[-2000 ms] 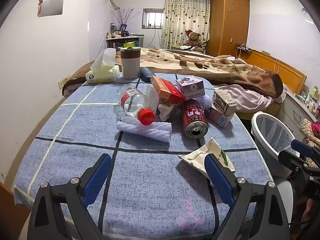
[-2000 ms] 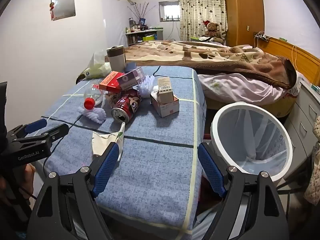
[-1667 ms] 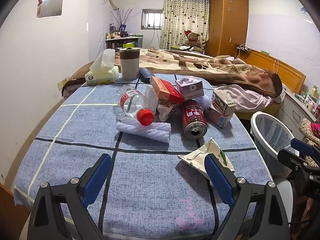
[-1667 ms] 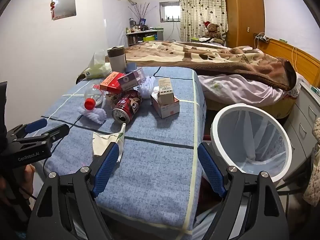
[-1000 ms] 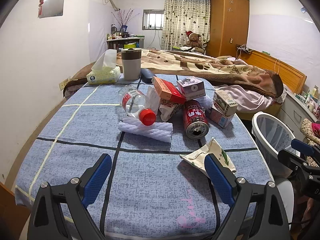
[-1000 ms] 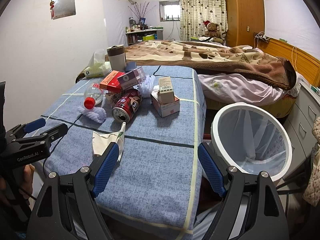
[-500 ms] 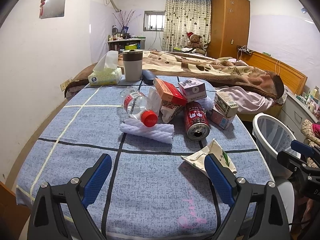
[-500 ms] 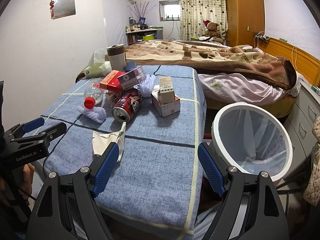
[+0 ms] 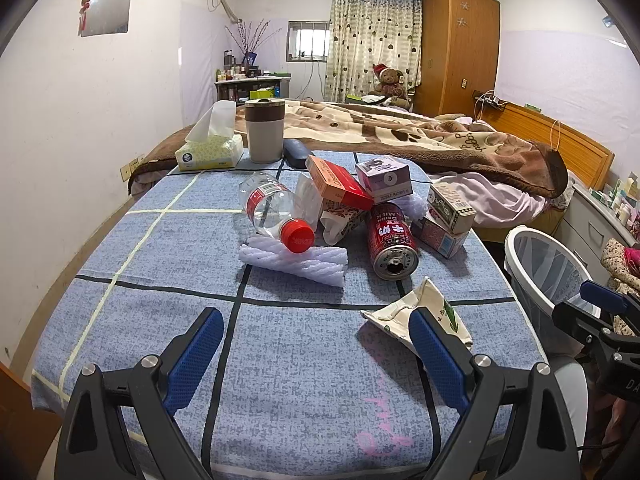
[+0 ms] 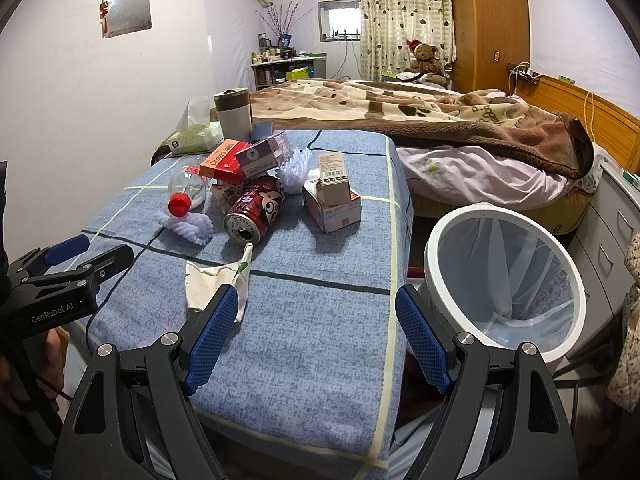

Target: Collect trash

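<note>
Trash (image 9: 352, 216) lies heaped mid-table on the blue cloth (image 9: 160, 264); my left gripper (image 9: 316, 344) and right gripper (image 10: 316, 328) hang wide apart, holding nothing; the bin (image 10: 436, 240) stands beside the table.

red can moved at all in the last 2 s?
No. In the right wrist view the red can lies on its side in the same spot, its open end just behind the crumpled wrapper, beside the stacked boxes.
</note>
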The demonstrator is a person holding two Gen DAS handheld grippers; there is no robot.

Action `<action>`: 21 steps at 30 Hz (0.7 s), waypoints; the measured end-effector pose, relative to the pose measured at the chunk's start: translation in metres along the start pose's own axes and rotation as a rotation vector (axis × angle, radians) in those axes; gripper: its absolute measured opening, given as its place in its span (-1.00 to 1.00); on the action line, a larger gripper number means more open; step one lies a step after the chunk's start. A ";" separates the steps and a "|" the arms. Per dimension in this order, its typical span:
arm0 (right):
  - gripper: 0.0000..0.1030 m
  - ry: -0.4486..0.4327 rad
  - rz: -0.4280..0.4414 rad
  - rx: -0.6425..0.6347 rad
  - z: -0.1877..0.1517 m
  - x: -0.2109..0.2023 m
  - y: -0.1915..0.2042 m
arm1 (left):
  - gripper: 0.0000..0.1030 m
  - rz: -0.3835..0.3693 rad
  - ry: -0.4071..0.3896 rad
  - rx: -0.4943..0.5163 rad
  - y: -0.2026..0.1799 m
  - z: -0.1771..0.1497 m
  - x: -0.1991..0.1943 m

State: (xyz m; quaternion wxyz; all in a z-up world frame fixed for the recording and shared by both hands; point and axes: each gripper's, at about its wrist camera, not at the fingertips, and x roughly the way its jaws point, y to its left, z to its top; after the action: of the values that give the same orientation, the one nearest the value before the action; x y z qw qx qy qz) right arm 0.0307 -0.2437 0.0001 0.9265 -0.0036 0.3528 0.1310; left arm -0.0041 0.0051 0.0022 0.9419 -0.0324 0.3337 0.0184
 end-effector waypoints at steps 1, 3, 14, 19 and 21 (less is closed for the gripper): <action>0.60 0.000 0.000 0.000 0.000 0.000 0.000 | 0.84 0.000 0.000 0.000 0.000 0.000 0.000; 0.60 0.001 0.000 0.000 0.000 0.001 0.000 | 0.84 0.001 0.000 0.001 0.000 0.000 0.000; 0.60 0.001 0.000 0.000 -0.001 0.001 0.000 | 0.84 0.001 0.000 0.001 0.000 0.000 -0.001; 0.60 0.003 -0.001 0.001 -0.001 0.002 0.000 | 0.84 -0.001 0.001 0.000 0.000 0.000 -0.001; 0.60 0.003 0.000 0.002 -0.001 0.002 0.000 | 0.84 0.001 0.001 0.002 0.000 0.000 -0.001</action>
State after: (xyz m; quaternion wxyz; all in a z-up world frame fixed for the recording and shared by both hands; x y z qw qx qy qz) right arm 0.0312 -0.2436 -0.0023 0.9260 -0.0030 0.3542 0.1307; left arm -0.0048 0.0047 0.0023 0.9419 -0.0315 0.3340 0.0185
